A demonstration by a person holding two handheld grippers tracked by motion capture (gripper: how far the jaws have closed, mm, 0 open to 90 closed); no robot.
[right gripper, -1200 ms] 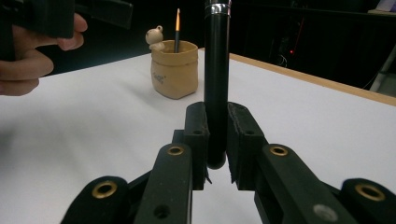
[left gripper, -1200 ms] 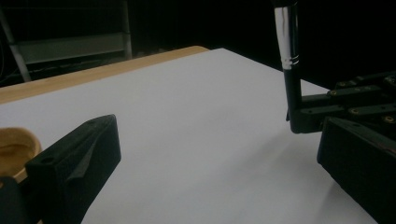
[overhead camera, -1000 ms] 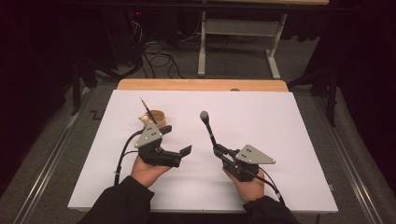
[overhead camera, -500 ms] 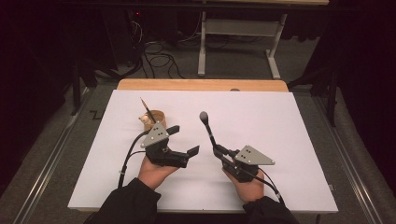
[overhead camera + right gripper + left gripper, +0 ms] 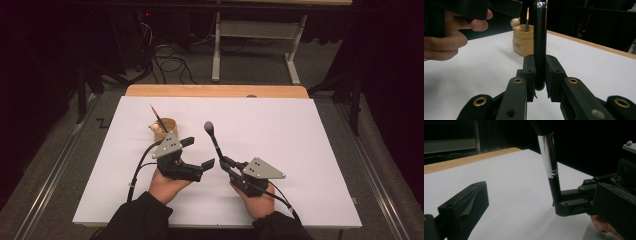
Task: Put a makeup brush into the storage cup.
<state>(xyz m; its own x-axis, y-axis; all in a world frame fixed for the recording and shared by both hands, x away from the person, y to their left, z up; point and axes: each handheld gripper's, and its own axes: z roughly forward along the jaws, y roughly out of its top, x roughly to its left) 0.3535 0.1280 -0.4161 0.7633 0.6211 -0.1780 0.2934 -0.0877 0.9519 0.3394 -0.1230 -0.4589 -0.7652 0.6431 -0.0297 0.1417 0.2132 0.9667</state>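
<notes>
Two grippers over the white table (image 5: 310,150): right gripper (image 5: 223,162) is clamped on a makeup brush (image 5: 214,138), holding it upright. Left gripper (image 5: 197,153) hangs wide open, holding nothing, just beside the brush, near the little wooden cup (image 5: 165,128).

Makeup brush (image 5: 214,139) standing upright, right of the holder (image 5: 165,129).
Black handle, silver collar, dark bristle head up; its lower end is pinched between black jaws.

Free room: white table surface (image 5: 310,150) at frame right and lower left, unobstructed. Obstacles: wooden pen cup (image 5: 165,128) w/ pencil (image 5: 158,118), upper left of centre, just beyond left gripper (image 5: 194,153); makeup brush (image 5: 215,141) upright at centre, clamped in right gripper (image 5: 226,164).
</notes>
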